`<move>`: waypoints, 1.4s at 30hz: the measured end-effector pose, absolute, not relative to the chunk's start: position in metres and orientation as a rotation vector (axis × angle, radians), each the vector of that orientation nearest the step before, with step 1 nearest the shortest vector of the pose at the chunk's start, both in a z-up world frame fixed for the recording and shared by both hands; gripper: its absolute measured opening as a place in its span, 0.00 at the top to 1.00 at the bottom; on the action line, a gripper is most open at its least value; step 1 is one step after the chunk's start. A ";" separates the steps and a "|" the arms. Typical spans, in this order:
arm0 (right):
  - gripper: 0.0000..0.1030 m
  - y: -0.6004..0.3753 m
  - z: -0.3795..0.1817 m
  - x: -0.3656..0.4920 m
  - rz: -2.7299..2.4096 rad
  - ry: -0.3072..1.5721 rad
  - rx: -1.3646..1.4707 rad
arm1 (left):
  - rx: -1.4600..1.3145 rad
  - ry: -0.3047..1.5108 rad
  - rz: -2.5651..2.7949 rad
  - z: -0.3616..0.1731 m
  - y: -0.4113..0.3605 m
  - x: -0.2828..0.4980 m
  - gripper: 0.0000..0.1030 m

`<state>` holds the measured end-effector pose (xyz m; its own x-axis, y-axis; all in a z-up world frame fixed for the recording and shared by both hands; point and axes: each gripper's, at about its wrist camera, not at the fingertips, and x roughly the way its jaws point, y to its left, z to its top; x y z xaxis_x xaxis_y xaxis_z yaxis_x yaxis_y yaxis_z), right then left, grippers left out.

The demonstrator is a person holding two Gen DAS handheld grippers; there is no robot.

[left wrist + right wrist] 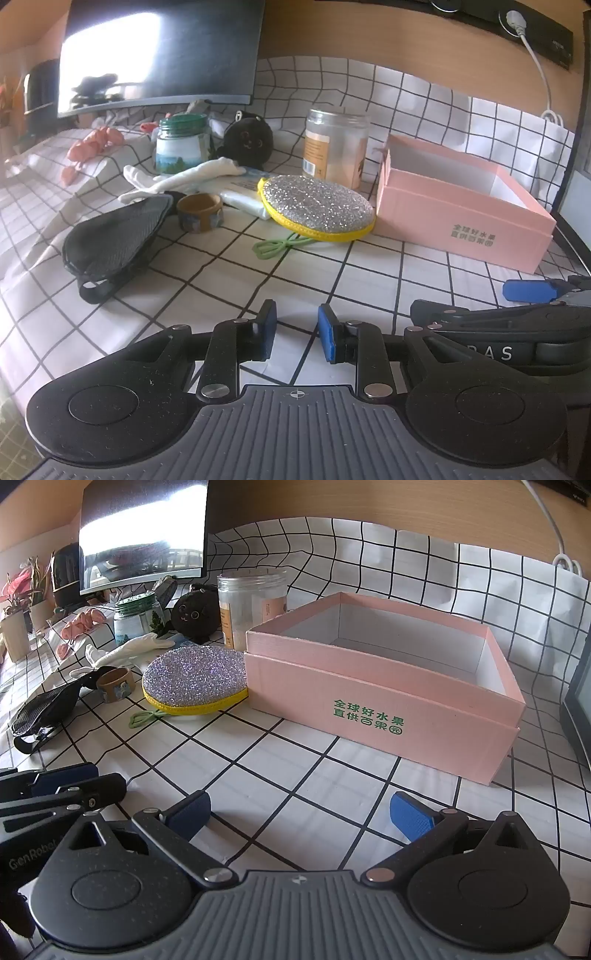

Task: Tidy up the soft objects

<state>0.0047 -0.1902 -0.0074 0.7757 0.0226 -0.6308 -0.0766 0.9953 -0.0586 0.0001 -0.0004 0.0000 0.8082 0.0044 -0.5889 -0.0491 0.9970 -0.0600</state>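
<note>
A pink box [458, 218] [384, 705] stands open and empty on the checked cloth. Left of it lies a glittery silver sponge pad with a yellow rim [317, 206] [195, 679] and a green loop. Further left are a black mesh eye mask [114, 240] [44, 709], a white glove [184, 177] [125, 651], a black cat plush [247, 140] [195, 614] and a pink soft item [96, 144] [83, 624]. My left gripper [297, 330] is open a little and empty, near the front. My right gripper [299, 816] is wide open and empty, before the box.
A tape roll [199, 212] [116, 685], a green-lidded jar [181, 144] [136, 618], a clear plastic jar [336, 146] [253, 605] and a packet of tissues [243, 195] sit among the soft things. A monitor [159, 55] stands behind. Potted plants [18, 616] are far left.
</note>
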 end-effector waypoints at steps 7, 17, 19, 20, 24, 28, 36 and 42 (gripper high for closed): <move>0.00 -0.190 -0.008 0.005 0.054 0.681 -0.082 | -0.059 0.630 0.034 0.000 -0.002 0.000 0.73; 0.00 -0.190 -0.008 0.005 0.054 0.681 -0.082 | -0.068 0.629 0.030 0.000 0.000 0.000 0.73; 0.00 -0.190 -0.008 0.005 0.054 0.681 -0.082 | -0.069 0.629 0.030 0.000 0.000 0.000 0.73; 0.00 -0.190 -0.008 0.005 0.054 0.681 -0.082 | -0.069 0.629 0.030 0.000 0.000 0.000 0.73; 0.00 -0.190 -0.008 0.005 0.054 0.681 -0.082 | -0.070 0.628 0.030 0.000 0.000 0.000 0.73; 0.00 -0.190 -0.008 0.005 0.054 0.681 -0.082 | -0.071 0.628 0.029 -0.001 -0.002 0.002 0.73; 0.00 -0.190 -0.008 0.005 0.054 0.681 -0.082 | -0.074 0.627 0.029 -0.001 -0.002 0.002 0.73; 0.00 -0.190 -0.008 0.005 0.054 0.681 -0.082 | -0.075 0.627 0.028 -0.001 -0.002 0.002 0.73</move>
<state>0.0049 -0.1904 -0.0077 0.7757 0.0230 -0.6307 -0.0766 0.9954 -0.0578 0.0018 -0.0017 -0.0008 0.8097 0.0036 -0.5869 -0.0492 0.9969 -0.0618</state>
